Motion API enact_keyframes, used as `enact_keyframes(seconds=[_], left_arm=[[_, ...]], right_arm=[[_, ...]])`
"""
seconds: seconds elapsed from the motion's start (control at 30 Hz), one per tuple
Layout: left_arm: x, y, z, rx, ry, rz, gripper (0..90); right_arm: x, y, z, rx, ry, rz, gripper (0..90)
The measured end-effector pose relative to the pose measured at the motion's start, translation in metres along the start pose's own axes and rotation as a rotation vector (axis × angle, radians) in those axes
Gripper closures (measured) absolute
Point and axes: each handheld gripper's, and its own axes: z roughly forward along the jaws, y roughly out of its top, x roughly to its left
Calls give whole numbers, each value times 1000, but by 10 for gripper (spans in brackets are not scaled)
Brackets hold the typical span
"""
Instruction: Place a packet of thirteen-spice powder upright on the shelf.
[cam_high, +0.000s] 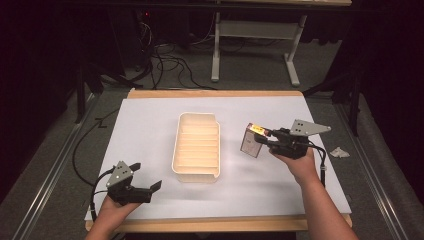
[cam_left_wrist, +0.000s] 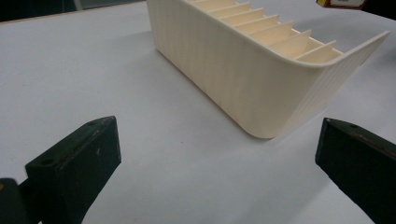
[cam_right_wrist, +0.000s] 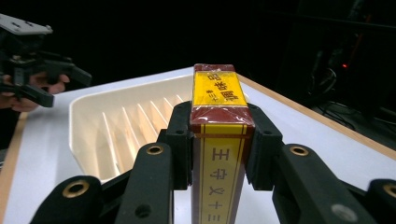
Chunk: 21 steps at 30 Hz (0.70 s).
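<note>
A cream slotted tray (cam_high: 196, 147) stands in the middle of the white table sheet, its inside split by several thin dividers (cam_right_wrist: 122, 132). My right gripper (cam_high: 264, 140) holds a small red and yellow box (cam_high: 251, 141) just right of the tray, lifted off the sheet. In the right gripper view the box (cam_right_wrist: 218, 135) stands upright between the two black pads (cam_right_wrist: 180, 144), which press on its sides. My left gripper (cam_high: 148, 183) rests near the front left edge, jaws wide apart with nothing between them. The tray's near corner (cam_left_wrist: 261, 93) lies ahead of it.
The white sheet (cam_high: 145, 125) covers a wooden table top (cam_high: 215, 93). A small crumpled white scrap (cam_high: 339, 152) lies off the sheet at the right. Cables (cam_high: 165, 62) and a table frame (cam_high: 255, 35) stand on the dark floor beyond.
</note>
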Motion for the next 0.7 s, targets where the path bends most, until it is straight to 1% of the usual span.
enact_keyframes(seconds=[0.07,0.17,0.2,0.23,0.27,0.3,0.33,0.4,0.47,0.57,0.67,0.7], left_arm=[[0,0,0,3,0,3,8],[0,0,0,0,0,3,8],[0,0,0,0,0,3,8],[0,0,0,-2,0,3,7],[0,0,0,-2,0,3,8],[0,0,0,0,1,3,8],[0,-1,0,3,2,5,7],[0,-1,0,7,1,8,8],[0,-1,0,8,0,8,7],[0,-1,0,7,0,8,8],[0,-1,0,3,0,5,8],[0,0,0,1,0,2,8]], right_arm=[[2,1,3,-8,11,-8,685],[4,4,8,-15,43,-13,685],[4,4,8,-15,43,-13,685],[7,6,12,-22,62,-18,685],[7,6,12,-22,62,-18,685],[8,7,13,-18,68,-14,685],[9,8,15,-26,79,-25,686],[13,10,19,-30,100,-28,686],[16,12,22,-30,110,-32,685],[22,16,32,-35,138,-41,686],[26,18,36,-31,149,-47,686],[28,18,39,-36,153,-42,686]])
